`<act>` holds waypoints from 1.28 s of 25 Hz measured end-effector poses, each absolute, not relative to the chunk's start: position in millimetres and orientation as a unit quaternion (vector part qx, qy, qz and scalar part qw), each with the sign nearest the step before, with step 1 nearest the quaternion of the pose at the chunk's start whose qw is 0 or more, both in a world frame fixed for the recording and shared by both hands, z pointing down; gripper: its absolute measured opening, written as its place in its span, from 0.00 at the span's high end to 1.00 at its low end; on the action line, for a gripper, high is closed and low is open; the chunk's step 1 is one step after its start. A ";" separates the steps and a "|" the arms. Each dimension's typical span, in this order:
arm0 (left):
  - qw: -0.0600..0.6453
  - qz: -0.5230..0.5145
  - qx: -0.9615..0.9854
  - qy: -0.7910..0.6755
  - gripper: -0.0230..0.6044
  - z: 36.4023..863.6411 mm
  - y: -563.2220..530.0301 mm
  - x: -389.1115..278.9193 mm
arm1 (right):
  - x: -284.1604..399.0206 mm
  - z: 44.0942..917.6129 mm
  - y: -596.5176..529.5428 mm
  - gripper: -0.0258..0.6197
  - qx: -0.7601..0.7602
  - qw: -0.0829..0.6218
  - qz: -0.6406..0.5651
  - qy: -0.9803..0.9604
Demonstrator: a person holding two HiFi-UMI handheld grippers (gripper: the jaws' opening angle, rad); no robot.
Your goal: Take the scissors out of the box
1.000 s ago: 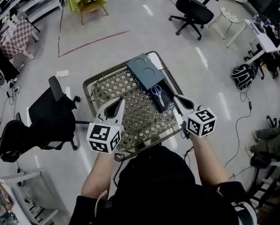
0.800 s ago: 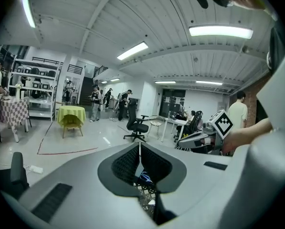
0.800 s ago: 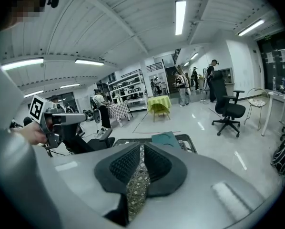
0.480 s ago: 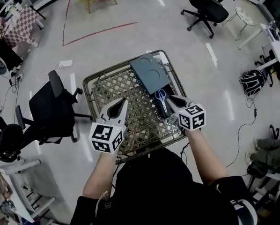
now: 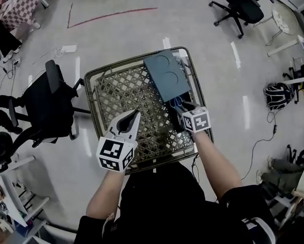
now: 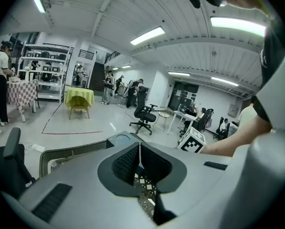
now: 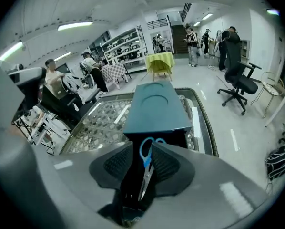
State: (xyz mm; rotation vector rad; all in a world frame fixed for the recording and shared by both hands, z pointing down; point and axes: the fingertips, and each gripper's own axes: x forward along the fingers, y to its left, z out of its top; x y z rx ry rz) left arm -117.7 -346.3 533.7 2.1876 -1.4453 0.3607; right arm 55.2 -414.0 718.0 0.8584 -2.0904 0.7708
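Scissors (image 7: 146, 162): blue handles, lying in the black tray (image 7: 127, 182) of the box (image 5: 164, 78); handles toward the lid end, blades toward the person
Box: dark teal, on the right side of the lattice table (image 5: 116, 93); lid (image 7: 154, 106) covers the far part, near end of tray uncovered
Right gripper (image 7: 142, 147): tilted down over the uncovered tray, jaws opening, scissors between them, pads not pressing
Left gripper (image 6: 139, 146): jaws pressed together, nothing between; above the near lattice, apart from the box
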 end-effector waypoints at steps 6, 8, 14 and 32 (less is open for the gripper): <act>0.264 0.143 0.791 -0.533 0.94 554.3 -345.6 -122.8 | 53.4 756.6 -429.5 0.76 0.343 0.409 0.281 -0.798; 0.268 0.144 0.790 -0.532 0.94 558.2 -344.3 -124.0 | 50.0 768.0 -431.4 0.75 0.338 0.415 0.281 -0.797; 0.277 0.145 0.784 -0.536 0.94 565.6 -335.8 -135.4 | 47.1 793.6 -434.1 0.75 0.342 0.436 0.286 -0.782; 0.257 0.138 0.795 -0.531 0.94 544.0 -310.5 -151.9 | 65.1 765.6 -423.6 0.82 0.360 0.446 0.254 -0.779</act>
